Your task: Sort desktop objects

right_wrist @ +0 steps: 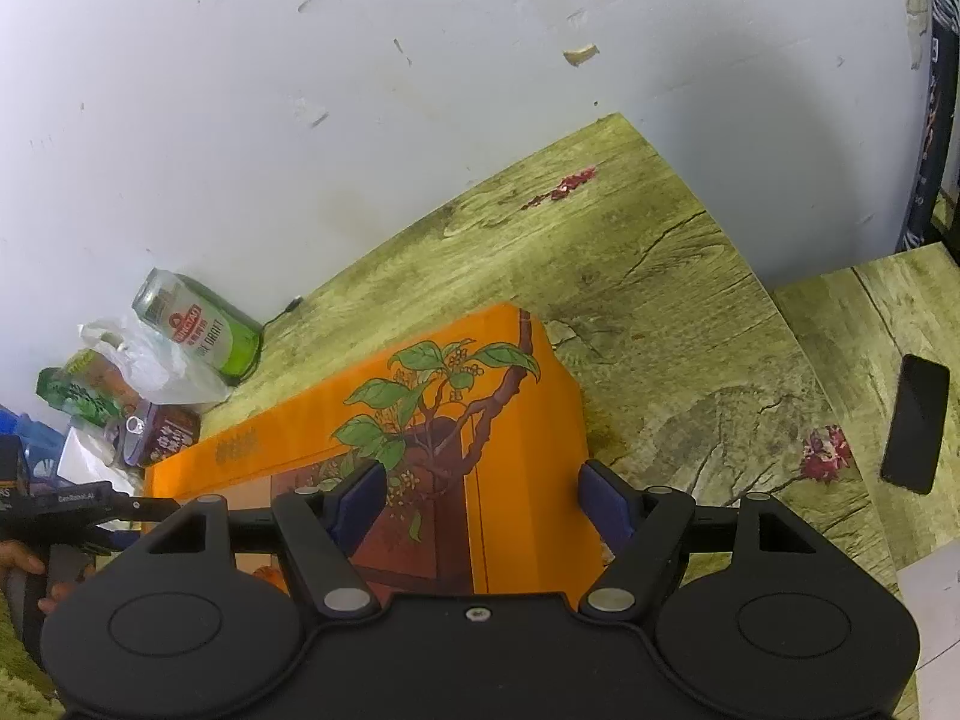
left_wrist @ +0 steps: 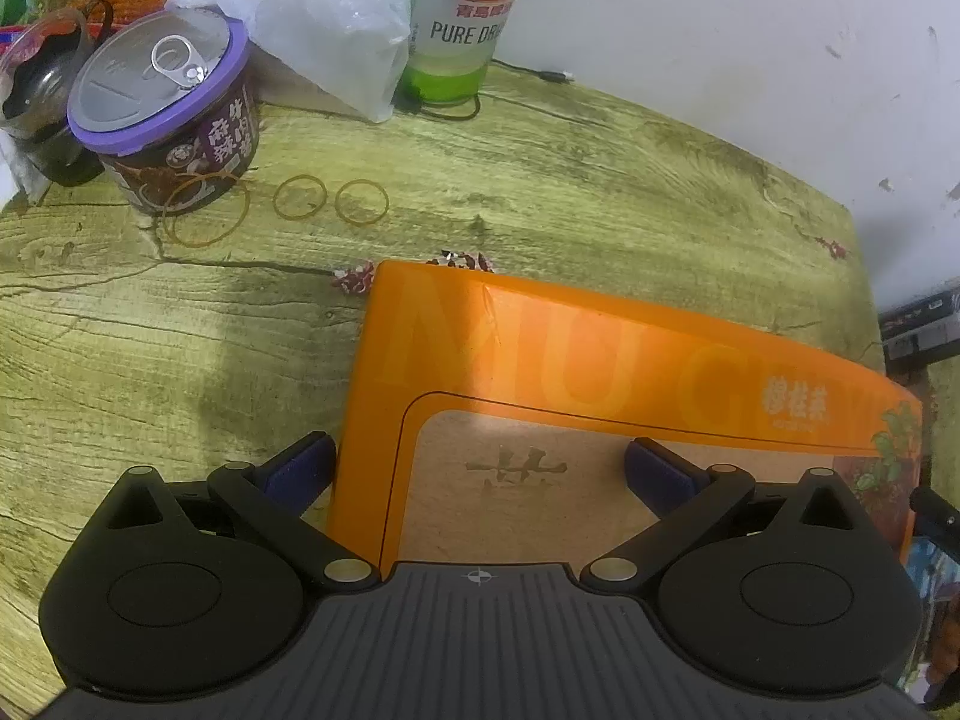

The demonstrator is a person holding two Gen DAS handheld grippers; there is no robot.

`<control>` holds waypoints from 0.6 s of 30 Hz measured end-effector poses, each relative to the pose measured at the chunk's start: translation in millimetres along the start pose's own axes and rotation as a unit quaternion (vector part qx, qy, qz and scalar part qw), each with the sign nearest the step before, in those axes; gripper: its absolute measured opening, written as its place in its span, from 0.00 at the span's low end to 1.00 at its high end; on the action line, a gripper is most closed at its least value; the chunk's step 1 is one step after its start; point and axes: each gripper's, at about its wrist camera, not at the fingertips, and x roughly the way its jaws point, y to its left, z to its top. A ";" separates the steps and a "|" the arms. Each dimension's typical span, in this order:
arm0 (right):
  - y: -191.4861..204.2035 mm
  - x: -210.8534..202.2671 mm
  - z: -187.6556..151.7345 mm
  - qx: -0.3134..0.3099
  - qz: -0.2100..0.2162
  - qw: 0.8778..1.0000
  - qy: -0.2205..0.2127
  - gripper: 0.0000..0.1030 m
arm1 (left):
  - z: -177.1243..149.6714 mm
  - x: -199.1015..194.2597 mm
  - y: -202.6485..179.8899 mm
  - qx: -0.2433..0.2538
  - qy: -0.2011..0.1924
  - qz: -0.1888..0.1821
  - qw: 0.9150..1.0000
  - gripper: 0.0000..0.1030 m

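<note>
Two grippers, left [left_wrist: 479, 468] and right [right_wrist: 485, 498], hover over an orange box [left_wrist: 540, 360] on the worktop [left_wrist: 150, 330]. Both sets of fingers gape wide (holding nothing), each straddling one end of it.

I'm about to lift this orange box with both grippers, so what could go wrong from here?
The left gripper and right gripper are open over the orange box, each straddling an edge, so closing could slip off its flat top. Sliding it forward could sweep the rubber bands toward the purple-lidded can.

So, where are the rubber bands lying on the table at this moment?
In the left wrist view, three rubber bands lie flat on the table at upper left, just right of the purple-lidded can and beyond the orange box.
</note>
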 end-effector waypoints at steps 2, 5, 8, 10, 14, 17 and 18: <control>-1.5 1.1 -1.0 0.005 -0.004 1.000 0.003 0.68 | -0.1 0.3 -0.8 0.002 -0.001 0.001 1.000 1.00; -6.1 2.4 -3.3 0.017 -0.006 1.000 0.009 0.68 | -0.6 0.4 -1.5 0.005 -0.003 0.002 1.000 1.00; -8.6 3.3 -5.2 0.024 -0.006 1.000 0.012 0.68 | -0.6 0.9 -1.3 0.006 -0.004 0.002 1.000 1.00; -9.4 4.0 -6.5 0.027 -0.008 1.000 0.013 0.68 | -0.7 1.0 -1.4 0.007 -0.005 0.002 1.000 1.00; -10.1 1.3 -8.7 0.033 -0.008 0.999 0.011 0.68 | -1.6 0.4 -0.8 0.010 -0.008 -0.001 1.000 1.00; -13.7 -4.6 -9.8 0.048 -0.005 0.999 0.015 0.68 | -3.9 -1.0 1.0 0.015 -0.014 -0.007 1.000 1.00; -14.8 -6.6 -10.2 0.053 -0.004 0.998 0.016 0.69 | -5.0 -1.8 2.0 0.017 -0.016 -0.010 1.000 0.99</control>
